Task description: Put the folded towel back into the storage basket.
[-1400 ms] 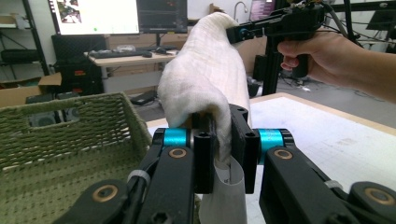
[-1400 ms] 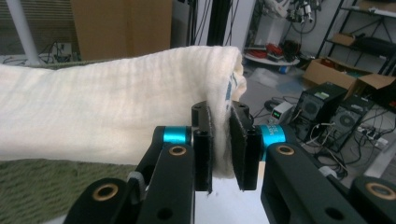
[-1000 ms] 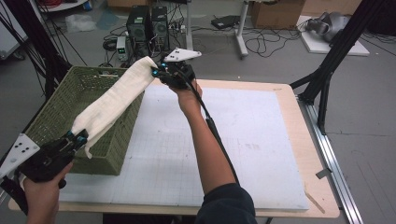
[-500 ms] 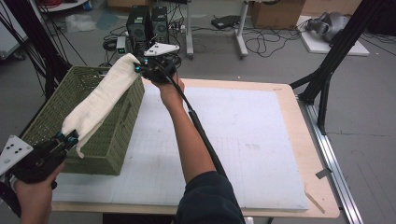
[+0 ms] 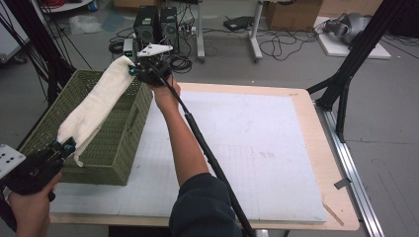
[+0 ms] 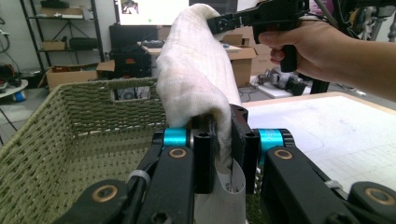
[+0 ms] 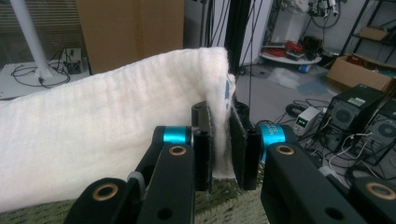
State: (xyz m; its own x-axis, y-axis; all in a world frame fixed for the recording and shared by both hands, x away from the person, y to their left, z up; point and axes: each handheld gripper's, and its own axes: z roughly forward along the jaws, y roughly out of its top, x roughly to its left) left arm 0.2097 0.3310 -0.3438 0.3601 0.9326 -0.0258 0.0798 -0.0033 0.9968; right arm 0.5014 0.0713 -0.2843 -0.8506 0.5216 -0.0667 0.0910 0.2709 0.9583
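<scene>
Green basket point(image 5: 121, 143), unlabelled white towel point(image 5: 96, 106)

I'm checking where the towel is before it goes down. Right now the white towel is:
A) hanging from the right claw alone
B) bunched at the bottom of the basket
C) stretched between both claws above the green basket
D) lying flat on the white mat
C: the towel spans from the left claw to the right claw, each shut on an end, above the basket.
</scene>
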